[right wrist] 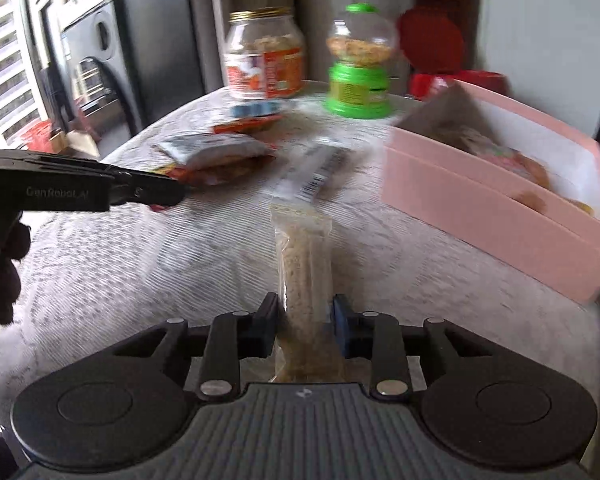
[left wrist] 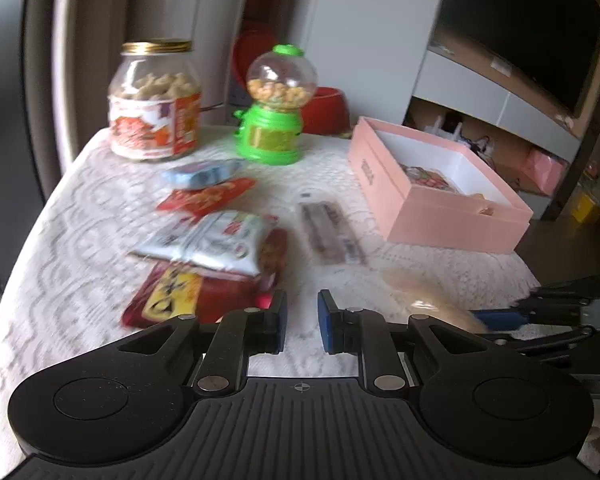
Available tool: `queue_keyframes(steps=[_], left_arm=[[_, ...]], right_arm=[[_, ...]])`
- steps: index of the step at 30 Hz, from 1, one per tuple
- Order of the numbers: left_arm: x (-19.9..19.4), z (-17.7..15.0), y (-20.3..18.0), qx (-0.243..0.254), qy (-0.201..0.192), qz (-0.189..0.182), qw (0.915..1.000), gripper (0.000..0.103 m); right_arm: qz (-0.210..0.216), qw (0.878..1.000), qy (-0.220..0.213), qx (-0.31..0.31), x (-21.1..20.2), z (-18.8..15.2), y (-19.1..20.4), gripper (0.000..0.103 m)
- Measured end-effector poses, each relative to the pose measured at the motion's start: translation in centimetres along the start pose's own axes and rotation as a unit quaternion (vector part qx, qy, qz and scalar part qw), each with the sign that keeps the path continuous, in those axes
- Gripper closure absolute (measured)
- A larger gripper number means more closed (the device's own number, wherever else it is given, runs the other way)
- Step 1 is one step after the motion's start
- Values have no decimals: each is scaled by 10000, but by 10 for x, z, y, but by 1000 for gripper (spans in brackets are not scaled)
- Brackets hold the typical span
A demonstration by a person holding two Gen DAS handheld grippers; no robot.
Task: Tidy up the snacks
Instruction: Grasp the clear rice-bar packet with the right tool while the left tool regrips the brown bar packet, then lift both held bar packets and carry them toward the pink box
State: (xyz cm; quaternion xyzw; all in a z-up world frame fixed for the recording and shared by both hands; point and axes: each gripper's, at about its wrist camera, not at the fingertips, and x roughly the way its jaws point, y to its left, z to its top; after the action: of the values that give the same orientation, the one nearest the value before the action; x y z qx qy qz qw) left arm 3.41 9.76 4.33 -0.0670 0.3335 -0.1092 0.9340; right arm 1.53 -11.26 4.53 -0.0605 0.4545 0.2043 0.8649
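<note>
My right claw [right wrist: 305, 326] is clenched on a clear-wrapped cereal bar [right wrist: 305, 264]; its pads press on both sides of the wrapper low down, and the bar sticks forward from the jaws over the white lace tablecloth [right wrist: 120, 264]. Only my right camera shows this grip plainly. From my left camera the same bar is a pale tan blur [left wrist: 432, 300] at the right edge, with the blue tip of my right claw beside it.

My left claw [left wrist: 302, 322] is closed down with nothing between the pads, only a narrow gap over bare cloth. In the right view it reaches in from the left as a dark arm, its tip near the heap of packets.

The bar looks pale, grainy and oat-coloured inside a see-through sleeve with a crimped top seam.

My left camera gives the better look at the heap: a red and yellow packet [left wrist: 172, 296] nearest me, a white packet [left wrist: 212, 240] lying on it, a smaller red packet [left wrist: 206, 198] and a blue one [left wrist: 200, 172] behind. A dark bar in a clear wrapper [left wrist: 328, 232] lies between the heap and the open pink box [left wrist: 428, 204], which already has snacks inside. At the far edge stand a gold-lidded jar [left wrist: 156, 100] and a green candy dispenser [left wrist: 276, 108].
</note>
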Motion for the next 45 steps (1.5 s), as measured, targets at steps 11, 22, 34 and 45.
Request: queue_keyframes(steps=[11, 22, 34, 45], left_arm=[[70, 44, -44, 736, 102, 462, 9962, 80], [109, 41, -76, 1576, 546, 648, 9839, 46], [124, 53, -44, 944, 488, 718, 9917, 38], [109, 52, -35, 514, 737, 455, 9949, 58]], right_arm=[[-797, 9950, -356, 477, -22, -38, -49, 53], [-716, 9948, -444, 573, -20, -40, -54, 35], [-680, 9947, -475, 614, -20, -41, -54, 31], [-793, 9924, -484, 808, -21, -42, -61, 26]])
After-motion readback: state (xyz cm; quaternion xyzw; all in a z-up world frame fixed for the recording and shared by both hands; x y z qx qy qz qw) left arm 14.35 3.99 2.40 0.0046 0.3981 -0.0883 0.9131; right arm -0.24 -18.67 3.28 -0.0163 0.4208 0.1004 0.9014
